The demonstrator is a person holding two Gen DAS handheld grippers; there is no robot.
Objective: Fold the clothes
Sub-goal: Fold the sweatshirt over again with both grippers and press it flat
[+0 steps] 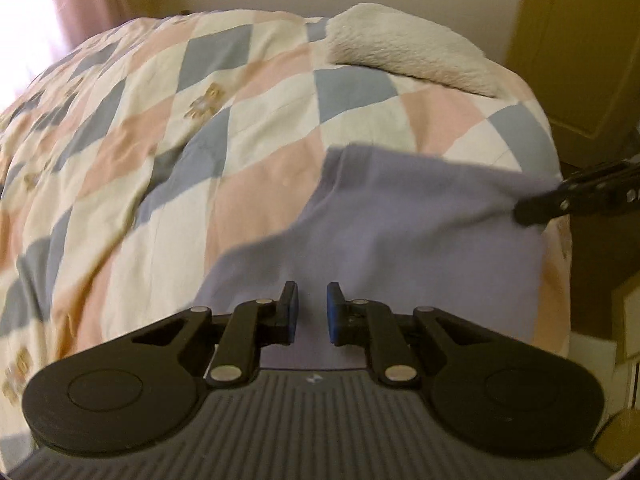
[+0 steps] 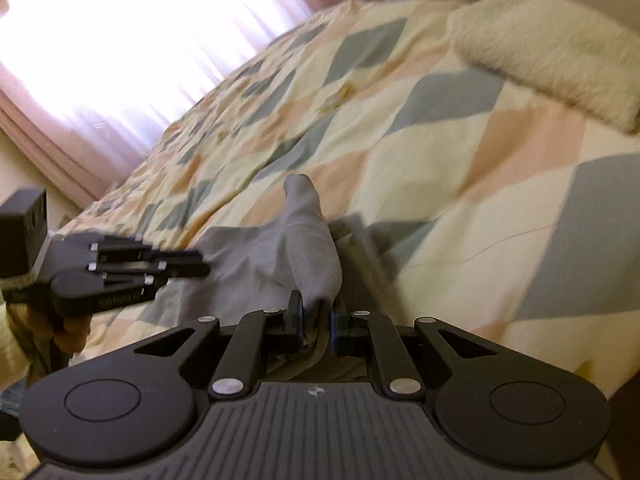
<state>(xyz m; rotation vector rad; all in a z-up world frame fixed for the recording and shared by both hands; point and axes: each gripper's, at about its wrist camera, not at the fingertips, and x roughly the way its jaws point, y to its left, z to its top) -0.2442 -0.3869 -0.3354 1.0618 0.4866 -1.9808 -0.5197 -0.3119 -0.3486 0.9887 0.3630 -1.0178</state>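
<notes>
A pale lilac-grey garment (image 1: 400, 232) lies on the checked quilt at the near right of the bed. My left gripper (image 1: 312, 312) hovers over its near part, jaws a little apart with only cloth below them, holding nothing. My right gripper (image 2: 316, 320) is shut on a bunched fold of the garment (image 2: 308, 248), which rises in a ridge ahead of the fingers. The right gripper also shows in the left wrist view (image 1: 532, 212), pinching the garment's right edge. The left gripper shows in the right wrist view (image 2: 192, 266), at the garment's left side.
The bed is covered by a quilt (image 1: 200, 128) of cream, pink and blue diamonds. A folded fluffy cream blanket (image 1: 408, 48) lies at the far right. A bright curtained window (image 2: 120, 40) is beyond the bed. A wooden cupboard (image 1: 580, 60) stands right of the bed.
</notes>
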